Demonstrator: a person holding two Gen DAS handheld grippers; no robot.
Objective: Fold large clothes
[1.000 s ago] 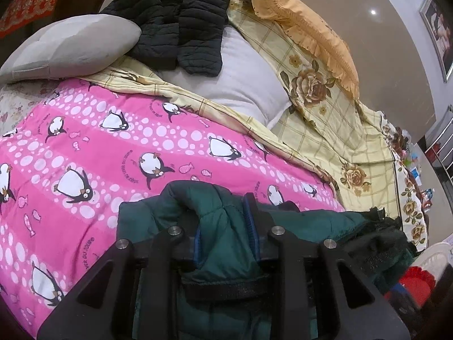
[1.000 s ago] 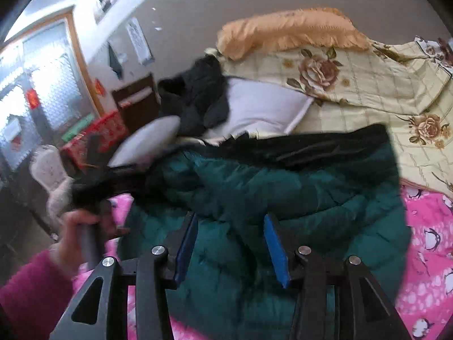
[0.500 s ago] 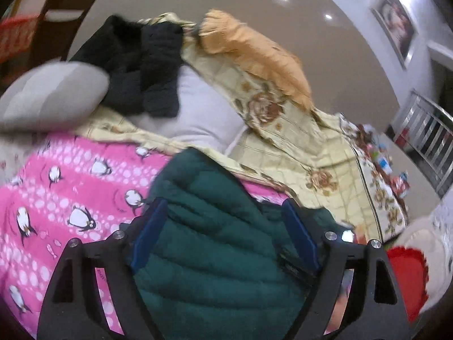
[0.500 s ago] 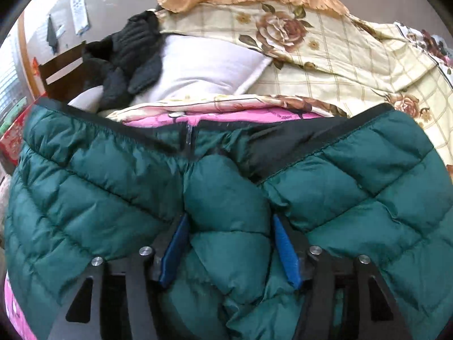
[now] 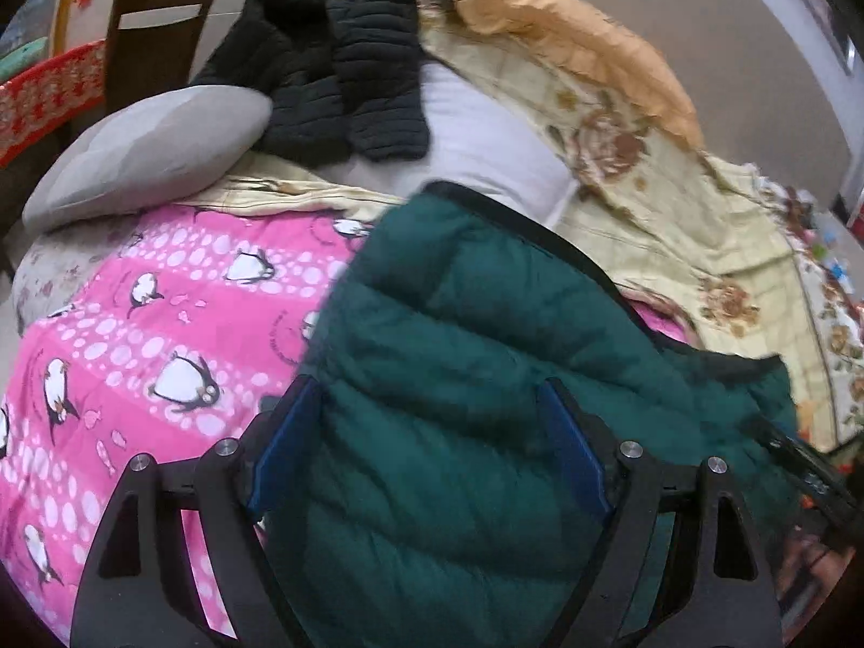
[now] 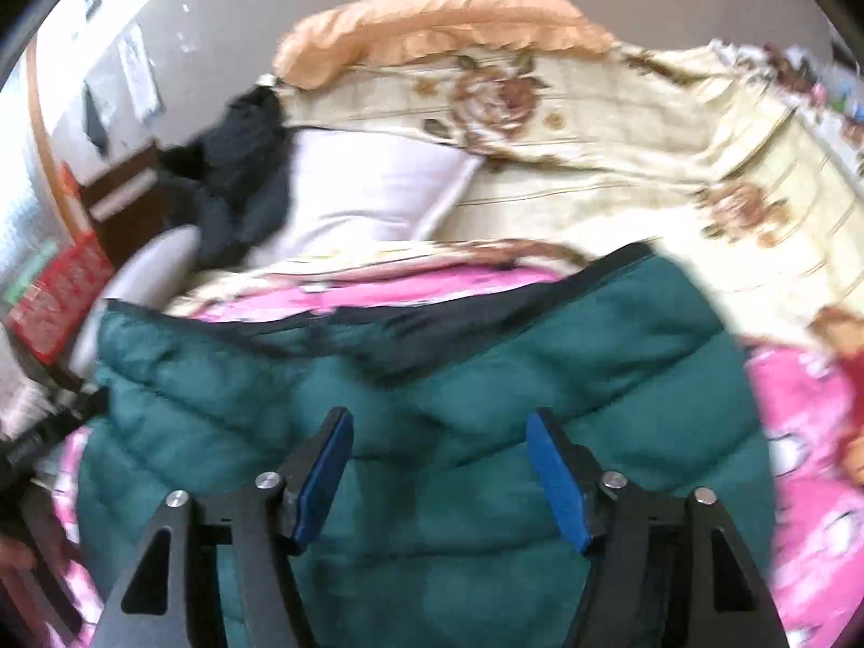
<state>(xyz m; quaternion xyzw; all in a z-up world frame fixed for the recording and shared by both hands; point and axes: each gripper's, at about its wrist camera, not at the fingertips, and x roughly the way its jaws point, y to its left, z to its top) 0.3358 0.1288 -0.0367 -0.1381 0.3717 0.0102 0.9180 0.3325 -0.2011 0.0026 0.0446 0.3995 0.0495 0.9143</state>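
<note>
Left wrist view: the left gripper (image 5: 426, 448) hovers low over a dark green puffer jacket (image 5: 486, 432) that lies on a pink penguin blanket (image 5: 162, 335). Its jaws are spread wide, the blue pads (image 5: 281, 448) standing apart on either side of the quilted fabric and pinching nothing. The jacket's black-trimmed edge runs up toward the far side of the bed. Beyond the blanket lie a grey pillow (image 5: 146, 146), a black quilted jacket (image 5: 335, 97) draped over a white pillow (image 5: 486, 146), a cream bedspread with brown flowers (image 5: 648, 205) and an orange frilled pillow (image 5: 572, 48). A dark wooden chair (image 5: 156, 27) stands behind the bed at the upper left.

Right wrist view: the picture is blurred. The right gripper (image 6: 440, 464) is also over the green jacket (image 6: 432, 389), jaws released and held well apart, with the blue pads (image 6: 556, 480) clear of any fold. The jacket spreads across most of the lower frame, its black-lined edge turned toward the pillows, with the pink blanket (image 6: 810, 486) showing to its right and above it. Farther back are the white pillow (image 6: 372, 189), the black jacket (image 6: 237, 183), the flowered bedspread (image 6: 621, 151) and the orange pillow (image 6: 443, 21). At the left edge part of the other gripper's dark frame shows beside the jacket.
</note>
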